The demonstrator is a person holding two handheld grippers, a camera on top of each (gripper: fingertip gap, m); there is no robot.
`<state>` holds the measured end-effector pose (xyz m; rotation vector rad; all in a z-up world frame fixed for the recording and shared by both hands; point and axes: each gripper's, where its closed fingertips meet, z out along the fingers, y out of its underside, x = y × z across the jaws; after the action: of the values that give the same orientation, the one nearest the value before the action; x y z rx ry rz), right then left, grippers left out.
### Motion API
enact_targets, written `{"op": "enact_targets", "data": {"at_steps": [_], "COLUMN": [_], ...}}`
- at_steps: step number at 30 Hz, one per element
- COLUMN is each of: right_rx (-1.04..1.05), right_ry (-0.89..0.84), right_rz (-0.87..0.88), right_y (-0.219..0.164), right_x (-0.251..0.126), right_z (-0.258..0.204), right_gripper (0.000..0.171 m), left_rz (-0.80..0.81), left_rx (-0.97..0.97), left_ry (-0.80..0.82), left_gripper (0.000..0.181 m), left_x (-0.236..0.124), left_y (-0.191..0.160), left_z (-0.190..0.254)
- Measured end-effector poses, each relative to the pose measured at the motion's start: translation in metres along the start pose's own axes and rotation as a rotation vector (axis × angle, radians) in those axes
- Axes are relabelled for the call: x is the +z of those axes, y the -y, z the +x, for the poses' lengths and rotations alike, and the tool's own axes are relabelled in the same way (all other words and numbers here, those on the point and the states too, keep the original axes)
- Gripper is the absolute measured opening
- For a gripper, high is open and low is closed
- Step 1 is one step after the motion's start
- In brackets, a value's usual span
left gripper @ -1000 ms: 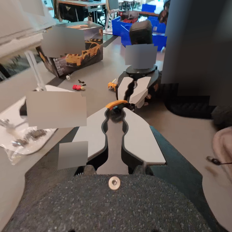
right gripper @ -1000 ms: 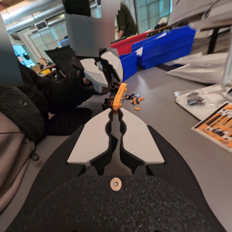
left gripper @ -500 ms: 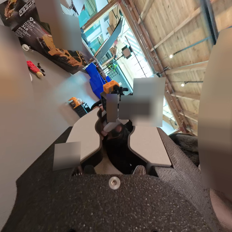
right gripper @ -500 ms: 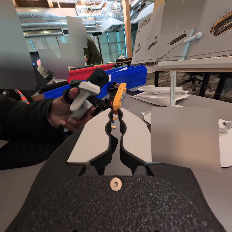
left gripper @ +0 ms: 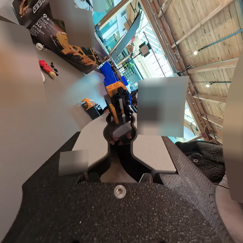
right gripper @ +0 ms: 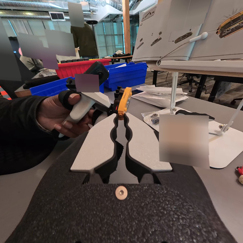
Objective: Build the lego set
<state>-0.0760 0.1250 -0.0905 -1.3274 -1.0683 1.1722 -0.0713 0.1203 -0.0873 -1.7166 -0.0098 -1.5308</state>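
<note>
An orange and black lego assembly (right gripper: pixel 124 101) is held up in the air above the grey table (right gripper: pixel 138 109). My right gripper (right gripper: pixel 121 116) is shut on its lower orange end. My left gripper (left gripper: pixel 120 116) is shut on the same assembly (left gripper: pixel 117 103), with the jaws set wider around its black and orange body. In the right wrist view the left gripper (right gripper: pixel 111 107) comes in from the left in a person's hand (right gripper: pixel 52 113) and meets the black side of the assembly. A second part-built piece, black with an orange arch (left gripper: pixel 90 107), lies on the table.
The lego box (left gripper: pixel 63 43) stands at the back, with red minifigure parts (left gripper: pixel 45 66) before it. An instruction booklet (right gripper: pixel 184 32) sits on a white stand (right gripper: pixel 223 144) at the right, with bags of parts (right gripper: pixel 152 117) by it. Blue bins (right gripper: pixel 124 76) and a red bin (right gripper: pixel 78 67) stand behind. Both grippers' tips are close together, under 4 cm apart.
Both grippers have lifted the assembly off the table. My left gripper has tilted up and rolled, so its view shows the ceiling, and its jaws now stand wider around the assembly.
</note>
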Motion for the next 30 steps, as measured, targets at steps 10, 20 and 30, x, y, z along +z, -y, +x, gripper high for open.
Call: {"op": "enact_targets", "data": {"at_steps": [10, 20, 30], "right_rx": [-0.06, -0.114, -0.199], "right_ry": [-0.012, -0.02, -0.039], "right_rz": [-0.002, -0.016, -0.024], "right_y": [-0.0007, -0.0015, 0.0004], "right_x": [0.0003, 0.0, 0.0007], "right_z": [-0.0026, -0.006, -0.0097], "right_gripper": [0.008, 0.008, 0.008], "left_rz": [-0.061, -0.106, -0.13], "left_rx": [0.147, 0.25, 0.295], "left_ry": [0.03, 0.048, 0.037], "left_gripper": [0.028, 0.025, 0.027], "left_x": [-0.002, -0.0053, -0.008], "left_y": [-0.0046, -0.0079, -0.0087], "left_z": [0.0005, 0.0013, 0.0055]}}
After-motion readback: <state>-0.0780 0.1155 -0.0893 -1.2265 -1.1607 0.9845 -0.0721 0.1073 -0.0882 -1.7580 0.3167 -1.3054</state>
